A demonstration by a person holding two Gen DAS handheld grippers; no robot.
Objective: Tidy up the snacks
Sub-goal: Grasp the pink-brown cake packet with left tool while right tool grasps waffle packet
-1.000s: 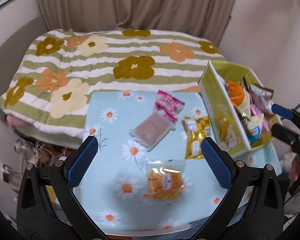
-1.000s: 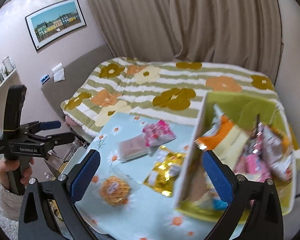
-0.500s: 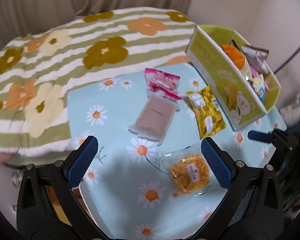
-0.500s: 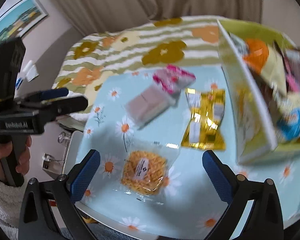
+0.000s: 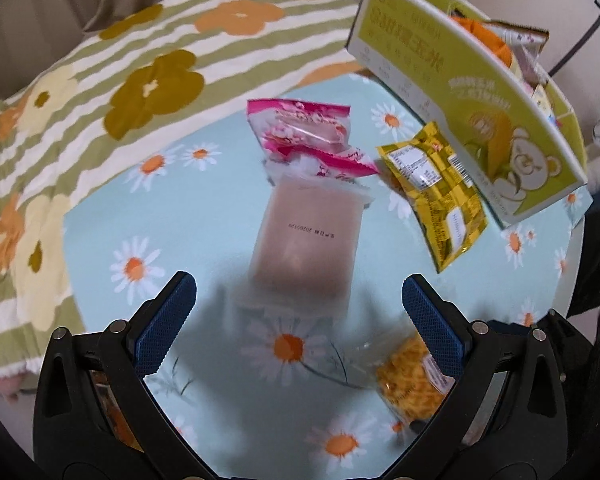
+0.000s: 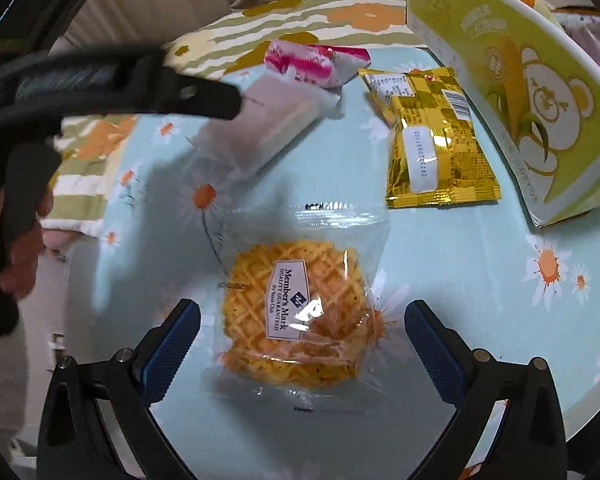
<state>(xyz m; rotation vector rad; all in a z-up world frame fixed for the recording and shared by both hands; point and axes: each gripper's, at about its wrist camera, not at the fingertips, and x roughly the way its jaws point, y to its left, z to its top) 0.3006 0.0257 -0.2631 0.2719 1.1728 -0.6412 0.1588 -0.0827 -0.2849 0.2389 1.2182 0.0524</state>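
Note:
Four snacks lie on the daisy-print table (image 5: 100, 220). In the left wrist view a dull pink packet (image 5: 308, 240) sits just ahead of my open left gripper (image 5: 298, 304), with a bright pink wrapper (image 5: 300, 128) behind it and a gold packet (image 5: 436, 192) to the right. The clear bag of waffle crisps (image 6: 296, 312) lies between the fingers of my open right gripper (image 6: 302, 336), untouched; the same waffle bag (image 5: 408, 380) shows beside the left gripper's right finger. A yellow-green snack box (image 6: 512, 80) holds several packets.
The bed with a flowered, striped quilt (image 5: 120, 80) borders the table's far and left sides. In the right wrist view the left gripper's black body (image 6: 112, 80) and a hand (image 6: 20, 248) cross the upper left. The table edge (image 6: 580, 392) runs close at right.
Both grippers have dropped toward the table and moved in. The left one now hangs over the dull pink packet, the right one straddles the waffle bag. Nothing has been taken hold of.

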